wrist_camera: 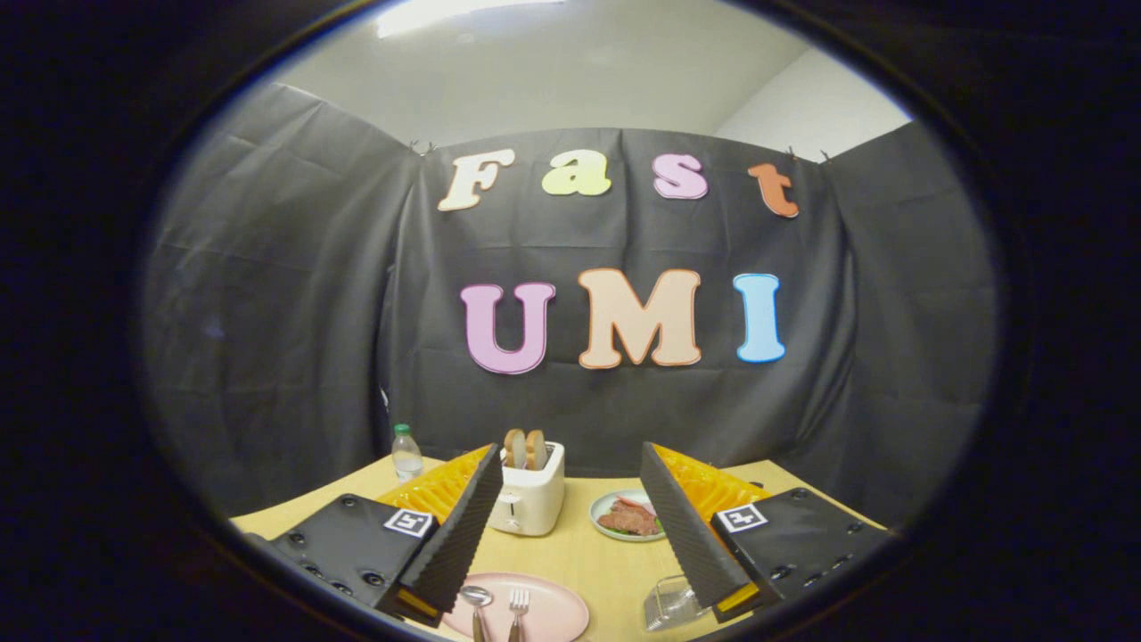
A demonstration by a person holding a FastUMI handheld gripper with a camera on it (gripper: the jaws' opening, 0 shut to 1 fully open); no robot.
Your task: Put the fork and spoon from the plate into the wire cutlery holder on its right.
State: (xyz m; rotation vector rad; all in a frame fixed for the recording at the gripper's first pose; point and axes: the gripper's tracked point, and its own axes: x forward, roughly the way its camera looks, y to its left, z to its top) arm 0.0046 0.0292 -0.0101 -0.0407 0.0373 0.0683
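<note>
A pink plate (pixel 557 608) lies on the wooden table between my fingers, close below them. On it rest a metal spoon (pixel 477 601) and a metal fork (pixel 518 608), side by side, heads pointing away from me. The wire cutlery holder (pixel 670 603) sits to the plate's right, partly hidden behind my right finger. My gripper (pixel 575 599) hovers above the plate, open wide, with nothing held between the fingers.
A white toaster (pixel 529 499) with two bread slices stands beyond the plate. A small plate of meat and greens (pixel 629 515) sits to its right. A water bottle (pixel 407 453) stands at the far left, near the table's back edge.
</note>
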